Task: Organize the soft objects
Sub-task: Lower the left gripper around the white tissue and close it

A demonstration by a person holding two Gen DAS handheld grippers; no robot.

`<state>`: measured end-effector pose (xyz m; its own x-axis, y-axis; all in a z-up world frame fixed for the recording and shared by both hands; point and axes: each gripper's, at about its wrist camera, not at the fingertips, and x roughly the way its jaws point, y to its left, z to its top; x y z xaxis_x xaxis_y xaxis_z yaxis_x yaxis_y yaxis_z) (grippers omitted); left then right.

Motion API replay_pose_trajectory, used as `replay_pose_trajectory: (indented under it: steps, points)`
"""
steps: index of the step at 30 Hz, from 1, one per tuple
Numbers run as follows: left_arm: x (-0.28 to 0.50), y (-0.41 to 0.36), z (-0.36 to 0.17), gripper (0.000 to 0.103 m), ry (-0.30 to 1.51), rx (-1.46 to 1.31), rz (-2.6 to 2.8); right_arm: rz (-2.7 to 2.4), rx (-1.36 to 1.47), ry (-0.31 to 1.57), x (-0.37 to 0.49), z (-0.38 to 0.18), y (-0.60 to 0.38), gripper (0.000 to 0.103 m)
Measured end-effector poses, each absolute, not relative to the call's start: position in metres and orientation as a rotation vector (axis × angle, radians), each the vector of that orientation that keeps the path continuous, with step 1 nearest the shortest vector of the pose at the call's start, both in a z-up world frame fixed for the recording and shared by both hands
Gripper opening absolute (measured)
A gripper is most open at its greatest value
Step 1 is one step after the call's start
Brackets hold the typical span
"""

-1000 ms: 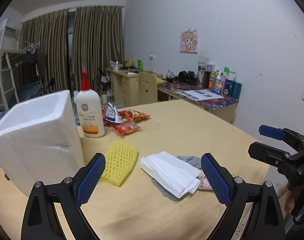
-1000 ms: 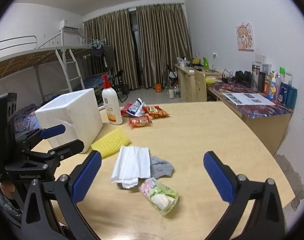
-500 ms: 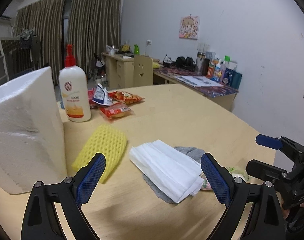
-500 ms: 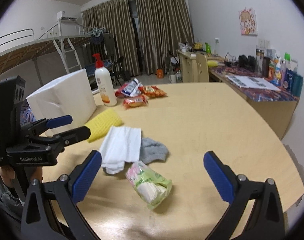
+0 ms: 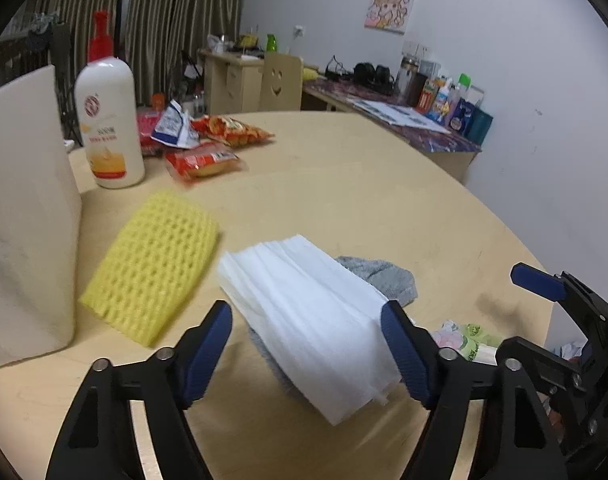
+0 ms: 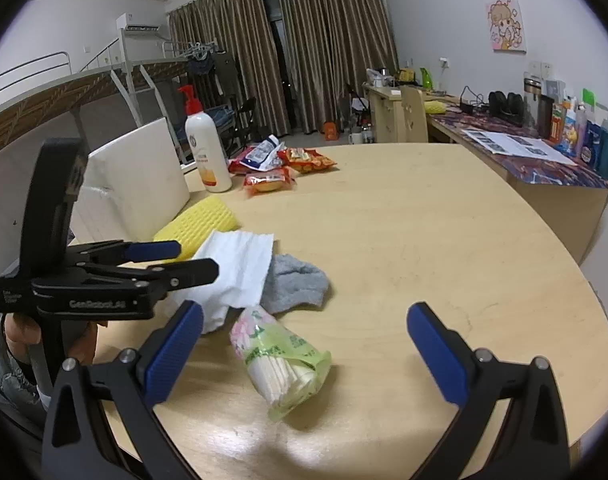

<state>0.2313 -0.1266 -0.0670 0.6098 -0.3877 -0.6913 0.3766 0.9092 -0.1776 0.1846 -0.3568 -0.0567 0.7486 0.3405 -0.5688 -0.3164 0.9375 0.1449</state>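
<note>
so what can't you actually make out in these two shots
- Grey cloth: left wrist view, mostly hidden under the white tissue stack; its full shape is unclear.
- Foam box: cut off by the left edge in the left wrist view; its inside is not visible in either view.
- Tissue packet: left wrist view, largely hidden behind the left gripper.
- Pump bottle: label print too small to read.

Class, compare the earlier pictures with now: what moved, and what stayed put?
The left claw has come forward and down, open, around the white folded tissue stack; the right claw has advanced, open, toward the green tissue packet. Nothing grasped; the yellow foam net is unmoved.
</note>
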Motion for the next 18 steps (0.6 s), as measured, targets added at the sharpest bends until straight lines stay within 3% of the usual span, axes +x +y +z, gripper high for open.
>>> replay_pose_trajectory:
  steps: [4, 6, 8, 16, 18]
  points:
    - [0.237, -0.134, -0.074, 0.070, 0.832, -0.007, -0.434, 0.369, 0.039, 0.638, 0.186, -0.058, -0.359, 0.103]
    - [0.239, -0.135, -0.077, 0.059, 0.847, -0.006, -0.428, 0.371, 0.035, 0.641, 0.187, -0.058, -0.360, 0.103]
    - [0.241, -0.136, -0.079, 0.056, 0.855, -0.006, -0.428, 0.376, 0.034, 0.647, 0.189, -0.058, -0.361, 0.103]
    - [0.246, -0.134, -0.083, 0.020, 0.869, -0.012, -0.431, 0.386, 0.016, 0.666, 0.195, -0.060, -0.359, 0.103]
    - [0.246, -0.134, -0.085, 0.017, 0.874, -0.008, -0.428, 0.387, 0.009, 0.670, 0.195, -0.061, -0.359, 0.103]
